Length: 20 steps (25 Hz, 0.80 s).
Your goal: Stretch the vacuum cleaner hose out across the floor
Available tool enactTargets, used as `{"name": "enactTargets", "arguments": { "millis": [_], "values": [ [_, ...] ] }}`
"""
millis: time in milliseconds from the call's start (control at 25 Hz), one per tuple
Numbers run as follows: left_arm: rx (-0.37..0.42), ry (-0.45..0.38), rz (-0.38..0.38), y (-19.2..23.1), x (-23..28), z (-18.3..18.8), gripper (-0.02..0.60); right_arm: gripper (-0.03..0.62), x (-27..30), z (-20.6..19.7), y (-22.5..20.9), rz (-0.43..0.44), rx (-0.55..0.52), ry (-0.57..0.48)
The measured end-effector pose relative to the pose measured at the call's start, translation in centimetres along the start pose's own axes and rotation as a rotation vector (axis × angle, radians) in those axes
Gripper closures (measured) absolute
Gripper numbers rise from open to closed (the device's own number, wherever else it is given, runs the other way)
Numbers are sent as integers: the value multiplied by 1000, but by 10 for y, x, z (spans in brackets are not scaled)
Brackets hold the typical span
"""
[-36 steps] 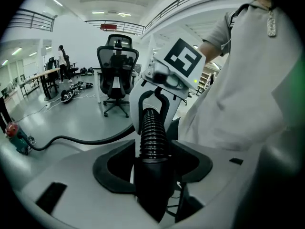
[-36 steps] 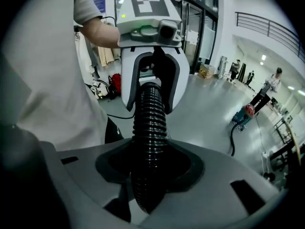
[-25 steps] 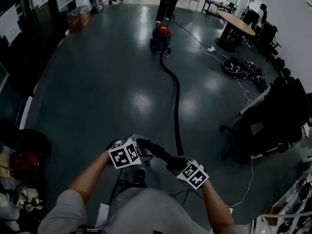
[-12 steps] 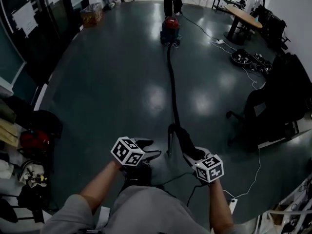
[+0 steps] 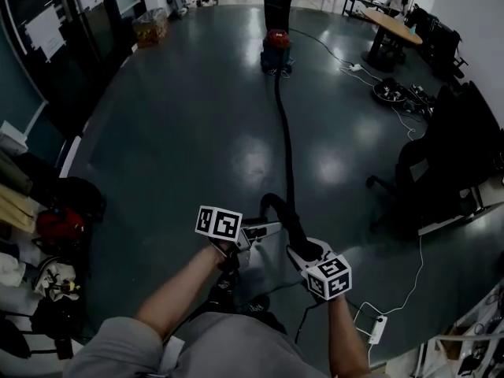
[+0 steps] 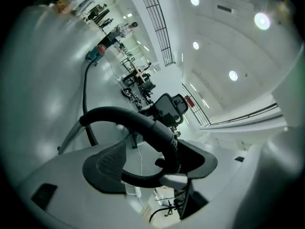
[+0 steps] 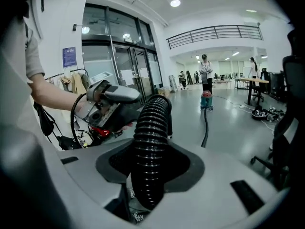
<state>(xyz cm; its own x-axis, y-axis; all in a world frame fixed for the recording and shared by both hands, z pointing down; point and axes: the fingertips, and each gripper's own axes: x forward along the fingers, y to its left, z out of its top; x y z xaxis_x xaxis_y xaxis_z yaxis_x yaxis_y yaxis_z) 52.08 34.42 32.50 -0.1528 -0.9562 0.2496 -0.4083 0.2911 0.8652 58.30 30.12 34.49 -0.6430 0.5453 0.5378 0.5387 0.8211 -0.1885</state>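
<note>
The right gripper clamped the hose. The left gripper, jaws just opening wide, straddled it without pressing. An office chair and coiled cables lay right of the hose, well apart.

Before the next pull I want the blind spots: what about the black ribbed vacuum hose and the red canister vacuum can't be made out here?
1. Where the black ribbed vacuum hose joins the red canister vacuum: too small and dark in head view.
2. Hose beyond the right gripper: blocked by its own body in right gripper view.
3. Any slack at the feet: hidden by the person's grey-shirted torso, head view.
</note>
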Motion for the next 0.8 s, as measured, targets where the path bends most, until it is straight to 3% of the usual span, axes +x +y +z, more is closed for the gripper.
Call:
{"name": "enactTargets", "arguments": {
  "millis": [280, 520, 800],
  "values": [
    [-250, -50, -131, 22, 8, 10, 224, 436, 28, -4, 33, -14, -65, 68],
    [-278, 11, -182, 46, 8, 9, 224, 435, 53, -11, 49, -42, -11, 92],
    [-232, 109, -103, 65, 14, -16, 224, 434, 79, -35, 69, -106, -85, 218]
  ]
}}
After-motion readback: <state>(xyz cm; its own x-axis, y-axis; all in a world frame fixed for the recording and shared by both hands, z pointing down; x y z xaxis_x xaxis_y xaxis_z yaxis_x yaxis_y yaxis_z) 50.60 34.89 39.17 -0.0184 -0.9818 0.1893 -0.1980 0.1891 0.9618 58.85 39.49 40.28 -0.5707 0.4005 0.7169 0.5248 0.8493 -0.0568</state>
